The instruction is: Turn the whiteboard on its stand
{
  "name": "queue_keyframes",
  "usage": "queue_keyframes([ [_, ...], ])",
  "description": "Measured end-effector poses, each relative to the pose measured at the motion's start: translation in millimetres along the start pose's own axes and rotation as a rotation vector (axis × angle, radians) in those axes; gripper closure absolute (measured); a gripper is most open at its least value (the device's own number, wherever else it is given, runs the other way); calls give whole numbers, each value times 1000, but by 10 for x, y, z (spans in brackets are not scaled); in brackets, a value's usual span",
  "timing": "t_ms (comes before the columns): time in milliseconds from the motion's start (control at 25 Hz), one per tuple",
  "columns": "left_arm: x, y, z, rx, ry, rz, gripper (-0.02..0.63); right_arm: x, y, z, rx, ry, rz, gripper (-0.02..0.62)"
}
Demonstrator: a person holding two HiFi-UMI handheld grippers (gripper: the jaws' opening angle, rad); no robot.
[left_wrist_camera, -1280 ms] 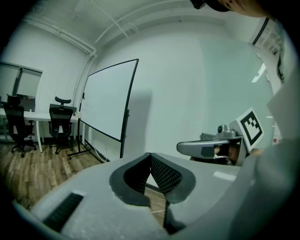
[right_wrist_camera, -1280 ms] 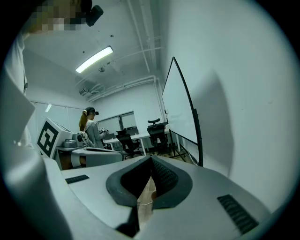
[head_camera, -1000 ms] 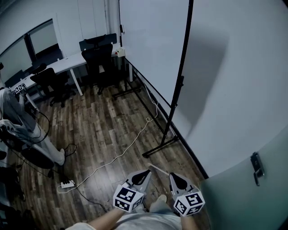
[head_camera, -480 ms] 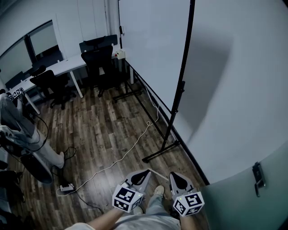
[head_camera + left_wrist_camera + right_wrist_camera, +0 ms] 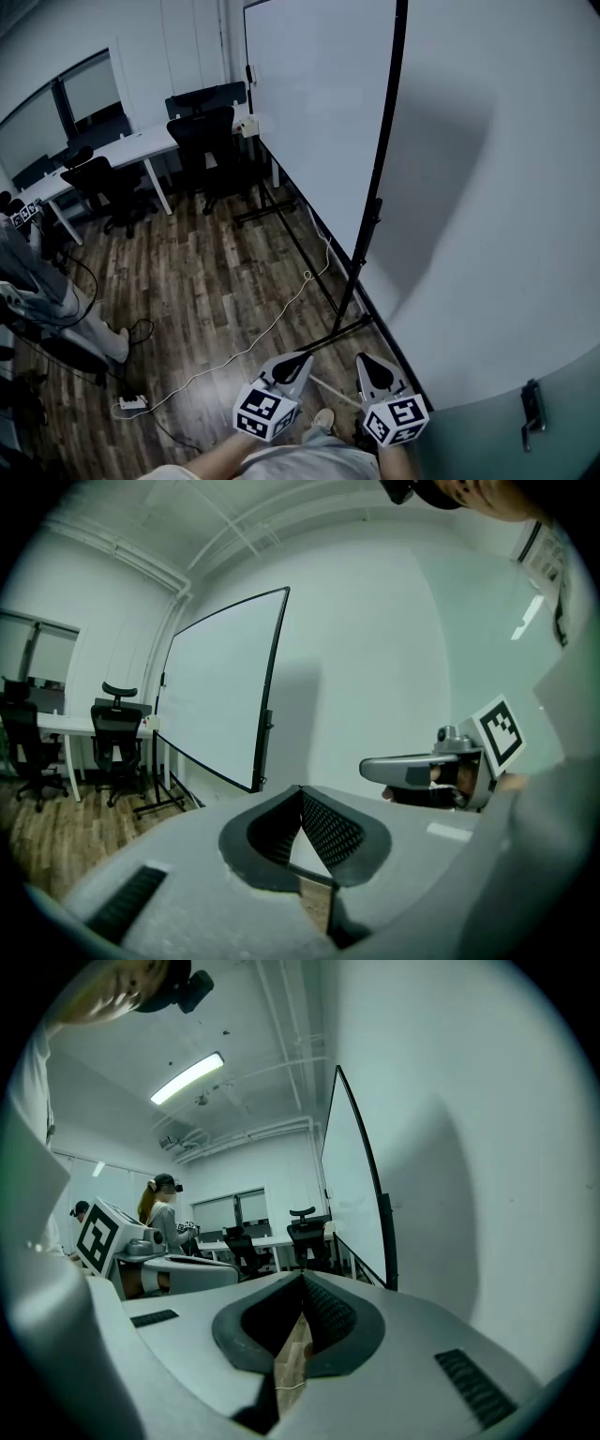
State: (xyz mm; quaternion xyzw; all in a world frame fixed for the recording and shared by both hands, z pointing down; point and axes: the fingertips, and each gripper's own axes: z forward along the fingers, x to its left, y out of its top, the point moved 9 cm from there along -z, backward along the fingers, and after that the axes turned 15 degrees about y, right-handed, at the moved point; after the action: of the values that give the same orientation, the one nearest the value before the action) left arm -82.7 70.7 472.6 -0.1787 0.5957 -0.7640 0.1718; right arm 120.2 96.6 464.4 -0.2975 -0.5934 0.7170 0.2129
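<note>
2 hand-held grippers sit low in the head view, side by side above the wooden floor and well apart from the whiteboard. The left gripper has its jaws drawn together at the tips, with nothing between them. The right gripper is likewise closed and empty. Both point forward toward the board's stand.

The whiteboard stands upright in a black frame just beside the pale wall on the right, its blank face turned toward the room. The near post runs down to a black foot resting on the floor ahead of the grippers. In the right gripper view the board appears almost edge-on.

1 white cable trails across the floor from near the stand to a power strip at lower left. Beyond the board, 2 black office chairs stand at a white desk. A person is partly in view at the left edge. A door handle shows at lower right, and a shoe lies between the grippers.
</note>
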Motion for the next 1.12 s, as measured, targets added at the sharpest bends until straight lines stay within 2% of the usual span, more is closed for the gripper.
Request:
queue_keyframes([
  [440,-160,273,720,-13,29,-3,595,-746,260,153,5,61,-17,589],
  [760,-207,315,932,-13,38,16,595,-993,298,138,-5,63,-21,589],
  [1120,-7,354,1103,4,42,21,595,-1138,369,376,6,41,-21,589],
])
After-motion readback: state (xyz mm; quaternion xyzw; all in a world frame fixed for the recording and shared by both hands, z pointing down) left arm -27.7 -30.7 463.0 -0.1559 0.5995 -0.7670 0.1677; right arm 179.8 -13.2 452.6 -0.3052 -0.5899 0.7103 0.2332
